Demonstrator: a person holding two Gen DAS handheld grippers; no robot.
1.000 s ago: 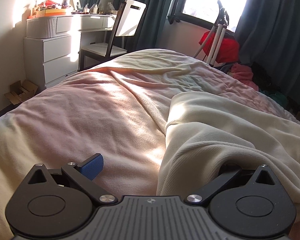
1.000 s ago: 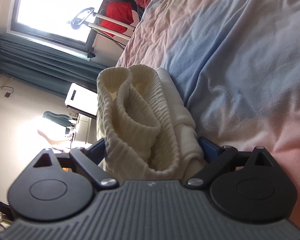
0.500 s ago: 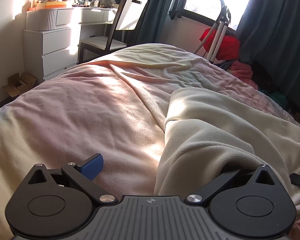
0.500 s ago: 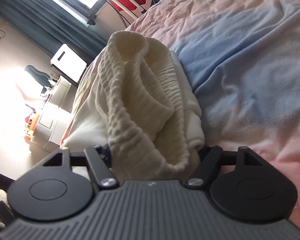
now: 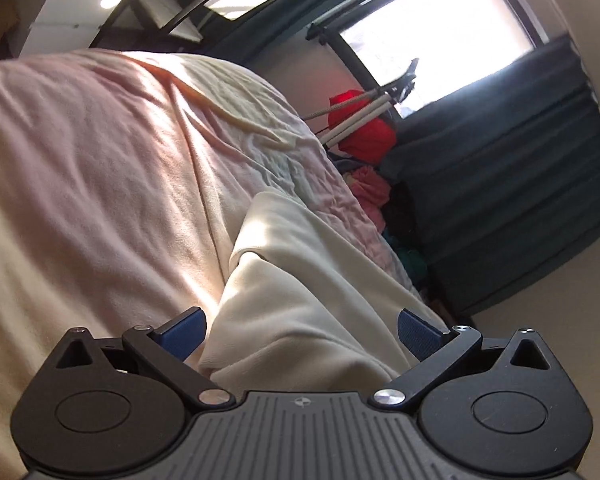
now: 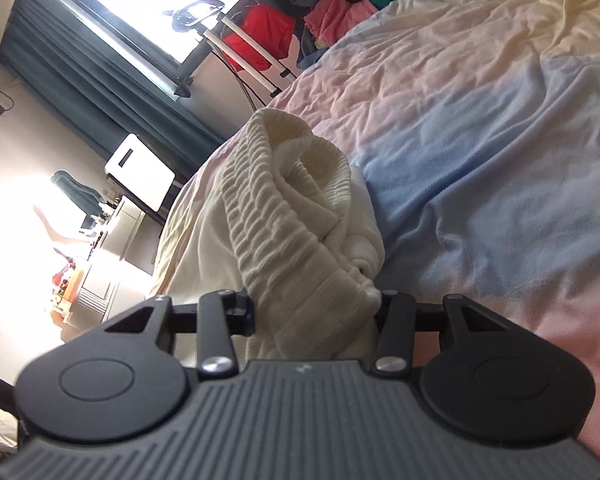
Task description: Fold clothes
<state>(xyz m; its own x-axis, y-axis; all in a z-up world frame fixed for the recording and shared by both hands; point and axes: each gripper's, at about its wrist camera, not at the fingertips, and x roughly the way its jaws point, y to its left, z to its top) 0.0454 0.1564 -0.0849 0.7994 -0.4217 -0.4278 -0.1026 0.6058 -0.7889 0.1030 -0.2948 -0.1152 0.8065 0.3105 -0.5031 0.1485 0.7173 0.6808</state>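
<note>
Left gripper (image 5: 300,330): jaws spread wide, cream garment (image 5: 296,280) lying loose between the blue pads. Right gripper (image 6: 314,306): clamped on the garment's ribbed waistband (image 6: 276,220), bunched upward. Garment rests on the pink-blue bedspread (image 6: 480,152).

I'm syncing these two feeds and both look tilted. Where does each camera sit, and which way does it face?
Left wrist: sits on the left gripper, looking along its open fingers over the cream garment and pink bedspread toward the window; only the gripper's own body shows.
Right wrist: sits on the right gripper, rolled sideways, looking along fingers shut on the garment's ribbed waistband; only the gripper shows.
Shared: the garment, bedspread, window, teal curtains and red cloth.
</note>
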